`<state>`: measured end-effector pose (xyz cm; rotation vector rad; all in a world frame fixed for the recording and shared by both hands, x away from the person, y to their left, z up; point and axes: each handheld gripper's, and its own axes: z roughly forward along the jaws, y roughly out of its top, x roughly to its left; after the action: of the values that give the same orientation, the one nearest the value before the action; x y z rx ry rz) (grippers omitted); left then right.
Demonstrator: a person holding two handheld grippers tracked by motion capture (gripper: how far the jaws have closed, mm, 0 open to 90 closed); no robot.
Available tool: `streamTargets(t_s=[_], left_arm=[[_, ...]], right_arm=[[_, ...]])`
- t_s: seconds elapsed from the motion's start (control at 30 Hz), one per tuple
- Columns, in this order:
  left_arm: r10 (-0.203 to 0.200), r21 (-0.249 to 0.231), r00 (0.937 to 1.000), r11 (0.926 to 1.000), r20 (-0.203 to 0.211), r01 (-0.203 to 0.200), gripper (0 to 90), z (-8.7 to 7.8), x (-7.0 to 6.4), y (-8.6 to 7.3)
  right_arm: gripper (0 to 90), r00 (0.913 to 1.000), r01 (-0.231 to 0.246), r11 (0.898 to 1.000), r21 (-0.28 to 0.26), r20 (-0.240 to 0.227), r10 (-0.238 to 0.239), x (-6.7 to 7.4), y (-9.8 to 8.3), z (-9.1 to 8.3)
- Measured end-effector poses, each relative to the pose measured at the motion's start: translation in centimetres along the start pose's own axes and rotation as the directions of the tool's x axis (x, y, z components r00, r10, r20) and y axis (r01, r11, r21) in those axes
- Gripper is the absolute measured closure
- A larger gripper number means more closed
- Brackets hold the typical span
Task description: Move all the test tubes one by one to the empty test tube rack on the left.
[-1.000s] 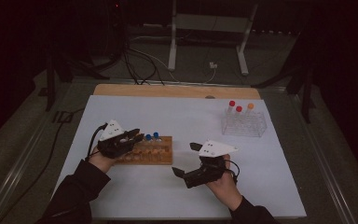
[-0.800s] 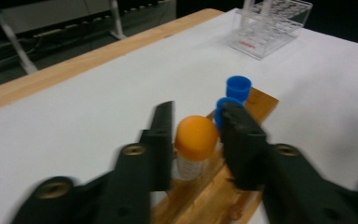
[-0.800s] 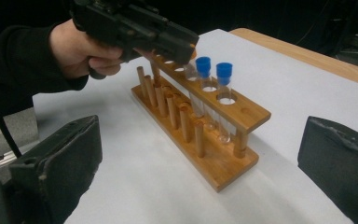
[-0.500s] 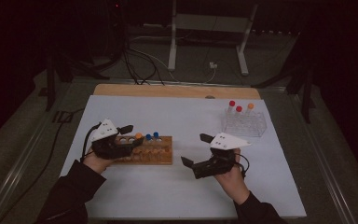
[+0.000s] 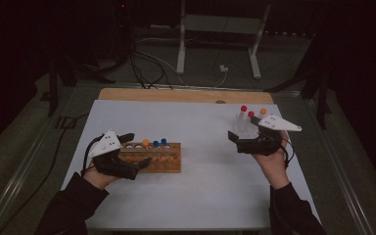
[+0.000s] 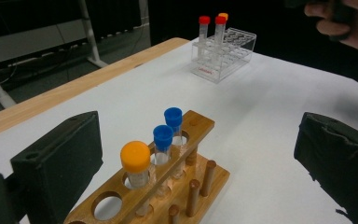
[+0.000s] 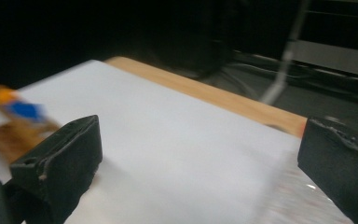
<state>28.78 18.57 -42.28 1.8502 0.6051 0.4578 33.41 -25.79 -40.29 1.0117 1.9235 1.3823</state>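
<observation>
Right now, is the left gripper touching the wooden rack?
Cannot tell. The left gripper view shows the left gripper open, jaws either side of the wooden rack; the near jaw's contact is hidden.

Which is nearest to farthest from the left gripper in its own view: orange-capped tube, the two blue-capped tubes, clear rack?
1. Orange-capped tube, in the wooden rack, just ahead of the left gripper.
2. Nearer blue-capped tube, next hole along.
3. Farther blue-capped tube, behind it.
4. Clear rack, far across the table.

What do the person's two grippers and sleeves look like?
Both the left gripper and the right gripper are black, with blocky dark fingers and a grey three-cornered plate on top. A black cable trails from each. The sleeves are dark.
</observation>
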Motion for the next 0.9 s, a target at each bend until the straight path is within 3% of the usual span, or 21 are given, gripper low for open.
streamTargets(t_s=[0.13, 0.27, 0.33, 0.43, 0.53, 0.63, 0.67, 0.9], left_arm=[[0.001, -0.008, 1.0000, 1.0000, -0.006, -0.001, 1.9, -0.3, 0.0, -0.1], [-0.008, -0.009, 0.9999, 0.9999, -0.011, 0.008, 1.9, -0.3, 0.2, -0.3], [-0.012, -0.009, 0.9998, 0.9999, -0.013, 0.012, 1.9, -0.3, 0.4, -0.4], [-0.009, -0.004, 0.9999, 1.0000, -0.012, 0.009, 1.9, -0.4, 0.5, -0.4], [-0.007, 0.003, 1.0000, 1.0000, -0.007, 0.007, 1.9, -0.3, 0.4, -0.5], [-0.004, 0.007, 1.0000, 1.0000, -0.003, 0.004, 1.9, -0.2, 0.4, -0.5], [-0.001, 0.007, 1.0000, 1.0000, -0.006, 0.001, 1.9, -0.2, 0.3, -0.5], [-0.004, 0.006, 1.0000, 1.0000, 0.000, 0.004, 1.9, -0.3, 0.4, -0.5]], right_arm=[[0.9, 0.9953, -0.041, 0.999, 0.011, 0.088, 0.040, -3.2, -0.8, 0.1], [5.2, 0.9812, -0.101, 0.994, 0.048, 0.170, 0.092, -6.0, -2.0, 0.7], [10.3, 0.9703, -0.136, 0.989, 0.057, 0.209, 0.122, -7.2, -2.6, 1.0], [19.4, 0.9464, -0.176, 0.984, 0.042, 0.282, 0.157, -8.8, -3.4, 1.1], [27.2, 0.9355, -0.197, 0.978, 0.074, 0.313, 0.164, -10.0, -3.9, 1.7], [36.8, 0.9323, -0.199, 0.973, 0.117, 0.329, 0.151, -10.6, -4.3, 2.4], [39.3, 0.9358, -0.200, 0.971, 0.132, 0.319, 0.150, -10.9, -4.4, 2.6], [46.5, 0.9310, -0.219, 0.958, 0.187, 0.334, 0.147, -11.9, -4.8, 4.4]])
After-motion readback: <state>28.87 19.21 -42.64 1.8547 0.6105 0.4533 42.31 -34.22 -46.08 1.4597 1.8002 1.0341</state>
